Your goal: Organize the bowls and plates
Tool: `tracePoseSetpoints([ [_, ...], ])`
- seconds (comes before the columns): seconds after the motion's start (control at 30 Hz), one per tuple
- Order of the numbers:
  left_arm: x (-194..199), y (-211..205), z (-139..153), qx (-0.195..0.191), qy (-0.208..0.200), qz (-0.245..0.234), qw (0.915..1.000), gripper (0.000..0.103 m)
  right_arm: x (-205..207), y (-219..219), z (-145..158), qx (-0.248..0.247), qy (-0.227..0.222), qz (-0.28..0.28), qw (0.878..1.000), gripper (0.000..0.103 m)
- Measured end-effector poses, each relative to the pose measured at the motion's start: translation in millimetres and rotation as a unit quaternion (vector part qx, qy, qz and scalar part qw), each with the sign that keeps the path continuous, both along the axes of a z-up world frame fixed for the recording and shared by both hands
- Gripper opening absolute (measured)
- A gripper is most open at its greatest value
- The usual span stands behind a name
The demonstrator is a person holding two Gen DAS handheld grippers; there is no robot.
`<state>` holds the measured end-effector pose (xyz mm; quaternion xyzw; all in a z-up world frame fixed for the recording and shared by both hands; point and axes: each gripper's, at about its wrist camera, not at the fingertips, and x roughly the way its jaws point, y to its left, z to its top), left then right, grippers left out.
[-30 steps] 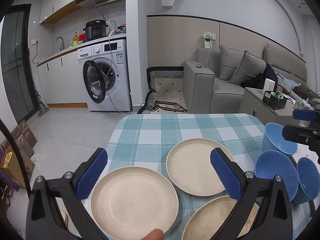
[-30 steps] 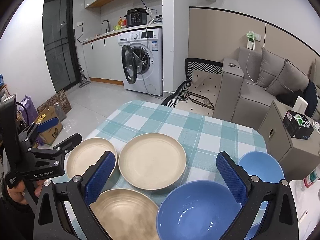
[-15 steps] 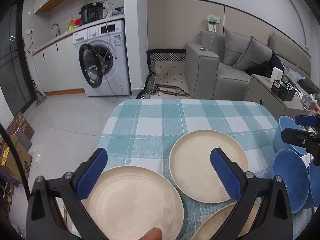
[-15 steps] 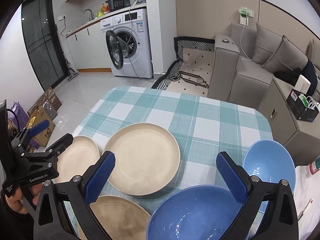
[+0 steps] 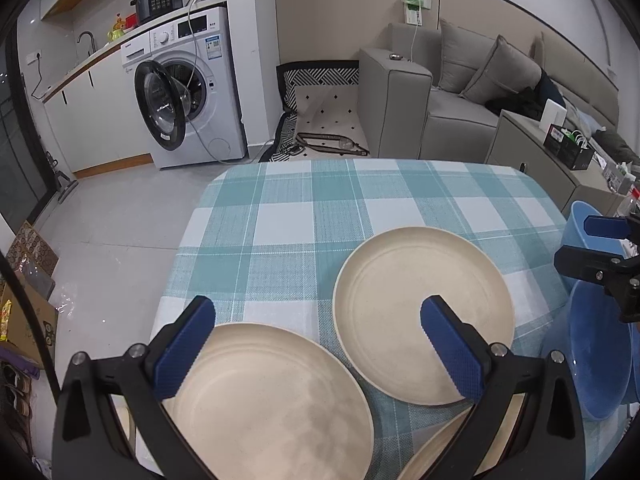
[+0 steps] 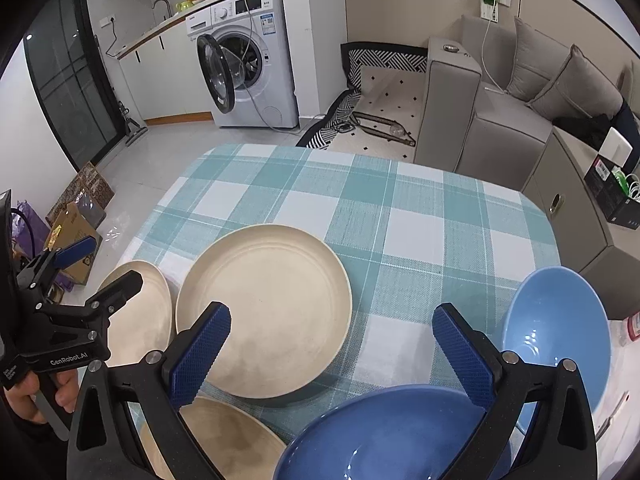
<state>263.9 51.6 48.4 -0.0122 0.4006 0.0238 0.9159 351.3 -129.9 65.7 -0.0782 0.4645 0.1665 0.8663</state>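
Observation:
Three beige plates lie on the checked tablecloth: a far one [image 5: 420, 312] [image 6: 264, 304], a left one [image 5: 268, 404] [image 6: 140, 312] and a near one [image 5: 436, 452] [image 6: 216, 440]. Blue bowls stand at the right: a near bowl [image 6: 384, 436] [image 5: 592, 352] and a farther bowl [image 6: 560, 336] [image 5: 580, 220]. My left gripper [image 5: 316, 348] hovers open above the left and far plates, holding nothing. Above the near bowl and far plate, my right gripper [image 6: 332, 352] is open and empty too. Each gripper also shows in the other's view: right [image 5: 600, 252], left [image 6: 80, 276].
The table [image 6: 360, 196] has rounded far corners and bare cloth on its far half. Beyond it stand a washing machine [image 5: 188, 88] with its door open, a grey sofa [image 5: 460, 92] and a side cabinet [image 6: 580, 192]. A hand [image 6: 24, 392] holds the left gripper.
Both grippers have risen and tilted down toward the table. The plates and bowls have not moved, and both grippers stay open.

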Motion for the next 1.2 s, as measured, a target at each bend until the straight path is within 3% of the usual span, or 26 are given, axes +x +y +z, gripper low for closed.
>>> tracePoseSetpoints([
  [0.37, 15.6, 6.9, -18.5, -0.028, 0.041, -0.009, 0.9987, 0.100, 20.0, 6.6, -18.0, -0.007, 0.044, -0.003, 0.999, 0.102],
  [0.5, 21.2, 6.9, -20.4, -0.033, 0.054, -0.013, 0.9979, 0.091, 24.0, 6.9, -20.8, -0.005, 0.056, -0.003, 0.998, 0.095],
  [0.67, 29.7, 7.3, -27.4, -0.059, 0.081, -0.016, 0.9948, 0.073, 28.4, 8.6, -28.2, -0.006, 0.076, -0.001, 0.997, 0.084],
  [0.83, 36.2, 2.0, -36.4, -0.053, 0.098, -0.020, 0.9935, 0.063, 33.3, 11.4, -35.6, -0.010, 0.087, 0.004, 0.996, 0.074],
  [1.07, 43.4, 1.1, -48.4, -0.057, 0.116, -0.024, 0.9914, 0.057, 41.4, 12.2, -57.2, -0.021, 0.118, 0.011, 0.993, 0.057],
  [1.2, 46.4, 2.4, -56.0, -0.061, 0.125, -0.021, 0.9901, 0.055, 45.9, 13.3, -67.0, -0.020, 0.133, 0.011, 0.991, 0.056],
])
